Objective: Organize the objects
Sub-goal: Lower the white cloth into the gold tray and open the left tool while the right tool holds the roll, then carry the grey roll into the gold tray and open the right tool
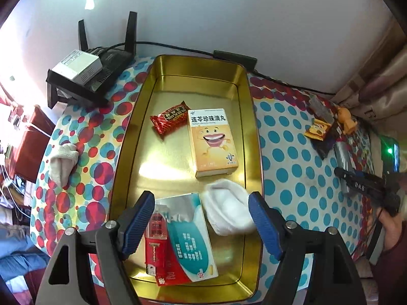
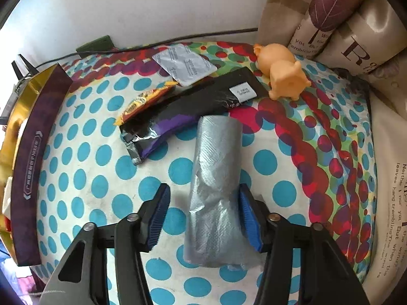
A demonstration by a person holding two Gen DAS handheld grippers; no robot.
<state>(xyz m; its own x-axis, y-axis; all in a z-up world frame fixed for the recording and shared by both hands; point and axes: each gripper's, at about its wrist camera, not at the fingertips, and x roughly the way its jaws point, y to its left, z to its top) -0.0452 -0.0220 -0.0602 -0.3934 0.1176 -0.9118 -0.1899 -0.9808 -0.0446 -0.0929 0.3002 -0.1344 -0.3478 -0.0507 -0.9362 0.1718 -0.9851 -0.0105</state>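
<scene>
While I work over a cloth (image 2: 84, 157) printed with teal and red dots, spread against a pale wall with patterned cushions (image 2: 338, 17) at the far right, my left gripper (image 1: 201, 223) hangs above a shiny gold metal tin (image 1: 122, 157) with rounded corners. Its blue ribbed pads stand wide apart and press on nothing; a soft white sock (image 1: 226, 208) lies in the tin between them, beside a glossy teal-and-red box (image 1: 183, 239). Farther in sit a yellow carton with a cartoon smile (image 1: 212, 142) and a crinkly red sweet wrapper (image 1: 169, 119). Another white sock (image 1: 62, 162) lies on the cloth left of the tin, near a black router (image 1: 101, 73). My right gripper (image 2: 203, 216) straddles a roll of grey plastic bags (image 2: 216, 185); the right pad touches it, the left stands clear, so it has no grip. Beyond it lie a black-and-purple foil packet (image 2: 183, 111), a silver blister pack (image 2: 185, 63) and an orange rubber pig (image 2: 282, 71).
</scene>
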